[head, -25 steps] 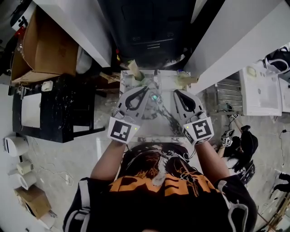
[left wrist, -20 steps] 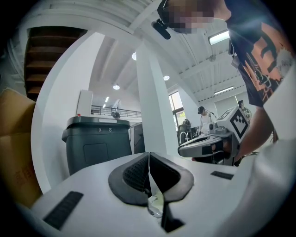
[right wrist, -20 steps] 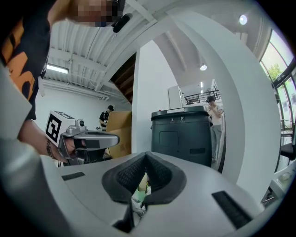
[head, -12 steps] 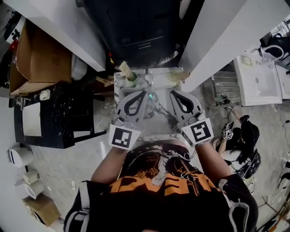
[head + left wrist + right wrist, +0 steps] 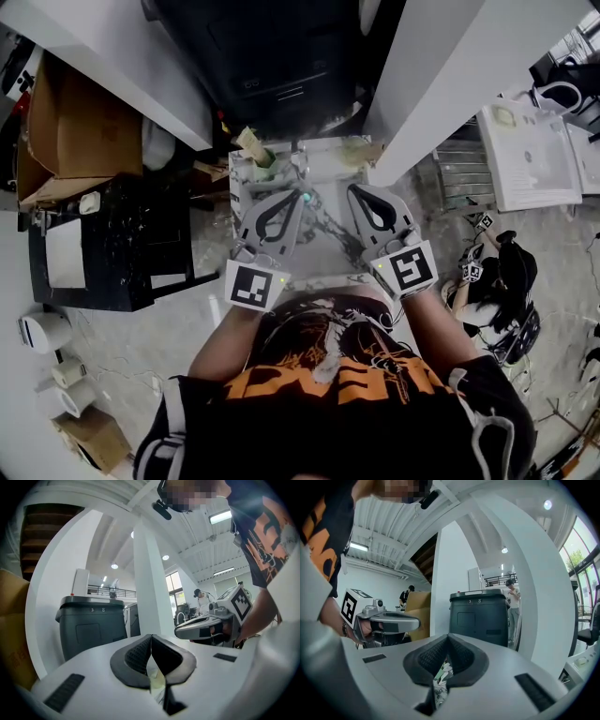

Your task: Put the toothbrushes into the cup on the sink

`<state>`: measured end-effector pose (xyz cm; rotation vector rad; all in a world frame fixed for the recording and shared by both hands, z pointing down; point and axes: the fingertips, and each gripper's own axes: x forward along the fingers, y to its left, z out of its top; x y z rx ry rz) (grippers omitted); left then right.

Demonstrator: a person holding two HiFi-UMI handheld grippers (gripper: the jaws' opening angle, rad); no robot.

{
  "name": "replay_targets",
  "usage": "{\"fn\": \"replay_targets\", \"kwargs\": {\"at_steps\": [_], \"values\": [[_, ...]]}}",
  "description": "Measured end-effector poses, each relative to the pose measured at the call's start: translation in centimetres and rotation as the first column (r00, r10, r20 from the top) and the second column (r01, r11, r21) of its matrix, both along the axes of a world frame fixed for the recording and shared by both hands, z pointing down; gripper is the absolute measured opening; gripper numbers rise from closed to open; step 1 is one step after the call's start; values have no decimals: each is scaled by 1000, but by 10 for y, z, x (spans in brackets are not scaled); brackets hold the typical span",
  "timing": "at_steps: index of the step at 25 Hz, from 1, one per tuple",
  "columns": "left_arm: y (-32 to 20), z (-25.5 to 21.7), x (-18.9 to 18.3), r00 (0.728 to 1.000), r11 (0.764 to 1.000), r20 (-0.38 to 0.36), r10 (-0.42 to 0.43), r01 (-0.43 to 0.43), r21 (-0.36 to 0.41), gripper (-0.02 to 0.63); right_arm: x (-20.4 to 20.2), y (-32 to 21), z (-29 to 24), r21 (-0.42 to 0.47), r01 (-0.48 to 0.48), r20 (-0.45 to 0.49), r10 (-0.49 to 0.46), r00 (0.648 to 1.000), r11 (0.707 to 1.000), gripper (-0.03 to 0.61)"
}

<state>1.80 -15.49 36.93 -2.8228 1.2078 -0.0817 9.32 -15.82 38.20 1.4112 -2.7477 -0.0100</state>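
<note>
**Both hand-held grippers closed and empty over the sink**

Head view: the person stands at 6 o'clock, facing a white marbled sink (image 5: pixel 328 251) at the centre of the picture. The left hand-held gripper (image 5: pixel 300 194) and the right hand-held gripper (image 5: pixel 355 191) are held side by side above the basin. They are apart from each other, and their tips point toward 12 o'clock. The cup (image 5: pixel 265 159) stands on the sink top at about 11 o'clock from the left hand-held gripper's tip, well clear of both jaws. A pale beige item (image 5: pixel 249 142) leans out of the cup toward 10 o'clock. No toothbrush can be singled out at this size. A cardboard box (image 5: pixel 84 122) lies at 10 o'clock and a black bench (image 5: pixel 122 239) at 9 o'clock.

Left gripper view: the ribbed black pads meet along one line and nothing lies between them. A dark grey bin (image 5: pixel 91 625) stands at 9 o'clock.

Right gripper view: the pads are likewise pressed together with nothing clamped. Only a sliver of the marbled surface shows through the slit beneath them.
</note>
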Motion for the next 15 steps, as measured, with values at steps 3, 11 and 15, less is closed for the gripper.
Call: {"fn": "replay_targets", "kwargs": {"at_steps": [3, 11, 15], "values": [[1, -1, 0, 1000, 1000, 6, -1, 1, 8, 26, -1, 0, 0, 1, 6, 5, -6, 1000, 1000, 14], [4, 0, -4, 1000, 1000, 20, -20, 20, -4, 26, -1, 5, 12, -67, 12, -23, -13, 1000, 998, 14], [8, -1, -3, 999, 1000, 24, -23, 22, 1, 26, 3, 10, 18, -89, 15, -61, -21, 998, 996, 14]]}}
